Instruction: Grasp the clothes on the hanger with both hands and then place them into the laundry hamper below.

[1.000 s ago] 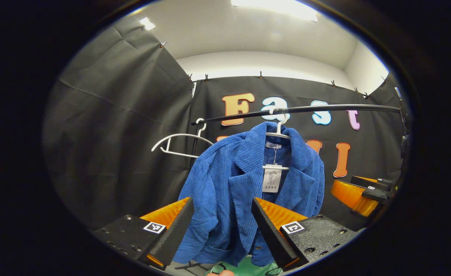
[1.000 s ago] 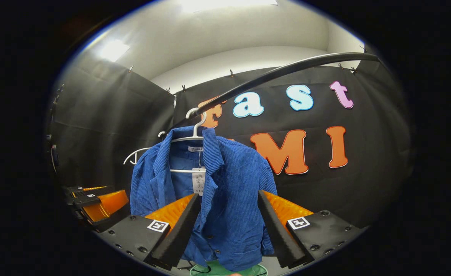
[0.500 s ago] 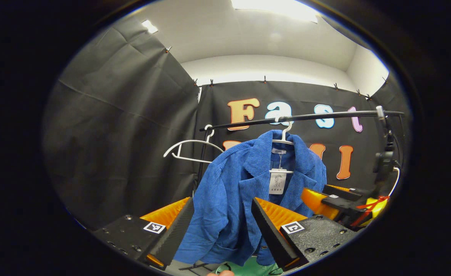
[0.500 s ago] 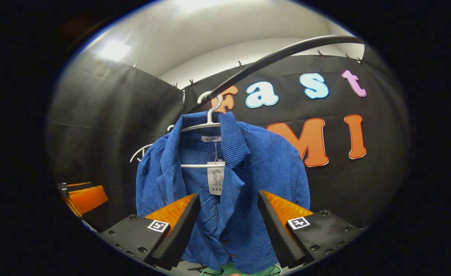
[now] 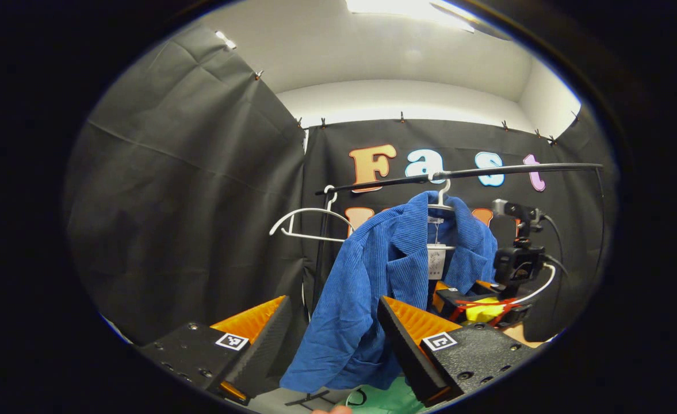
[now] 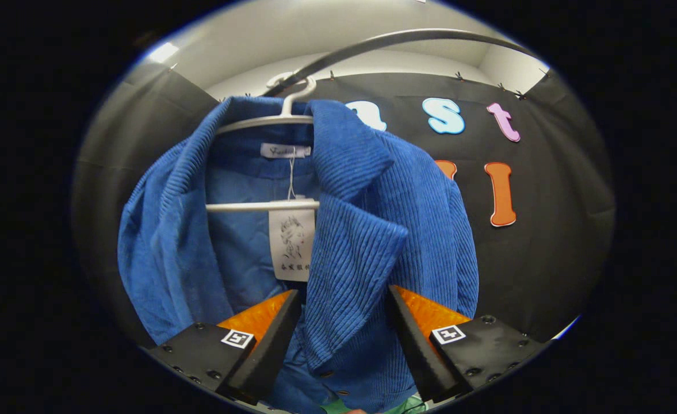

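A blue corduroy jacket (image 5: pixel 373 282) hangs on a white hanger (image 5: pixel 442 202) from a black rail (image 5: pixel 516 168). In the left gripper view my left gripper (image 5: pixel 335 345) is open and still short of the jacket's lower left side. Farther off in that view, my right gripper (image 5: pixel 447 294) reaches the jacket's front. In the right gripper view the jacket (image 6: pixel 361 230) is very close. My right gripper (image 6: pixel 344 339) is open, with the jacket's lapel hanging between its fingers. A paper tag (image 6: pixel 291 244) hangs from the collar. The green hamper (image 5: pixel 387 399) shows below the jacket.
An empty white hanger (image 5: pixel 309 221) hangs at the rail's left end, beside a black upright post (image 5: pixel 318 259). Black cloth walls close the booth on the left and behind. A small camera rig (image 5: pixel 516 261) rides on top of the right gripper.
My right gripper has moved up close to the jacket, so the lapel now lies between its fingers. In the left gripper view the jacket has shifted right and looks smaller. Both grippers stay open.
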Demonstrator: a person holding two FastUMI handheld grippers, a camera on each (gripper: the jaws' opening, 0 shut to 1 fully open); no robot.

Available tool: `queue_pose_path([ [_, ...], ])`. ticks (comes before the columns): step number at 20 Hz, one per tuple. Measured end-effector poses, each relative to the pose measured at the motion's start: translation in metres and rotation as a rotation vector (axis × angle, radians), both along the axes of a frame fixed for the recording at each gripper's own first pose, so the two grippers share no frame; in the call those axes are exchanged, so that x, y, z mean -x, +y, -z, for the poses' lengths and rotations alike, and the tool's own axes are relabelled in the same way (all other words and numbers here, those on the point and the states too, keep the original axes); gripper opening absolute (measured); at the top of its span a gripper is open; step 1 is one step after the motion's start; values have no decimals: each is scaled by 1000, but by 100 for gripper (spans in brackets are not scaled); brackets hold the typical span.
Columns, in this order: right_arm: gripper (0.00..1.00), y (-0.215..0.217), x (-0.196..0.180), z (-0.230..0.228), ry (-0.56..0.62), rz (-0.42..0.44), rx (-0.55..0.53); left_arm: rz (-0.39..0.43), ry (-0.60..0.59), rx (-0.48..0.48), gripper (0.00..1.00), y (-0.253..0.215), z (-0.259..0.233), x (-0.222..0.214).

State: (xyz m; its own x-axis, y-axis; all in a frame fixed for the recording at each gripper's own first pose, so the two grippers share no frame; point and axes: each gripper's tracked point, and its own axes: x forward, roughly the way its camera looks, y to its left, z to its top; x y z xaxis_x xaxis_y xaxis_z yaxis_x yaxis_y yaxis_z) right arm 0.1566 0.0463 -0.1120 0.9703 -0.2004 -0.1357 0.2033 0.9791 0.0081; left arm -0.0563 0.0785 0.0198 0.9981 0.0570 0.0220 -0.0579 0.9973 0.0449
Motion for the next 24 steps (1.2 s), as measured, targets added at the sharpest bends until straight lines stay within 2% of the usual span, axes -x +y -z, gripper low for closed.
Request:
queue_pose_path([
  [2,97,-13,-8,6,-2,32,0,-3,7,-11,95,3,3,-1],
  [4,96,-38,-8,14,7,70,1,-26,12,-23,92,2,8,-3],
  [5,92,-49,-7,16,14,69,-28,-39,9,-20,92,-1,10,-4],
  [6,96,-59,-5,19,23,61,-69,-53,11,-13,92,-5,12,-6],
  [7,88,-72,-3,19,22,48,-103,-63,15,-5,92,-11,16,-10],
  [8,76,-86,-1,15,6,34,-116,-67,17,5,92,-18,20,-11],
  [9,58,-98,2,11,-4,6,-125,-67,18,14,92,-27,23,-15],
  [11,38,-106,8,1,-11,-84,-154,-55,28,33,95,-46,31,-25],
  [12,37,-113,16,-10,-28,-107,-157,-52,32,43,95,-55,36,-28],
  [13,16,-119,24,-24,-56,-132,-150,-51,34,53,95,-63,40,-33],
  [14,15,-126,33,-41,-83,-148,-133,-50,36,62,95,-72,45,-37],
  [16,2,-130,49,-71,-145,-206,-121,-46,41,78,92,-90,55,-49],
  [17,9,-129,55,-83,-165,-236,-121,-42,45,83,92,-98,60,-54],
  [18,9,-127,65,-96,-186,-278,-120,-41,51,86,95,-105,66,-61],
  [20,9,-119,82,-118,-218,-362,-96,-45,66,92,92,-115,78,-72],
  [24,9,-109,115,-155,-290,-458,-29,-28,76,123,95,-131,87,-104],
])
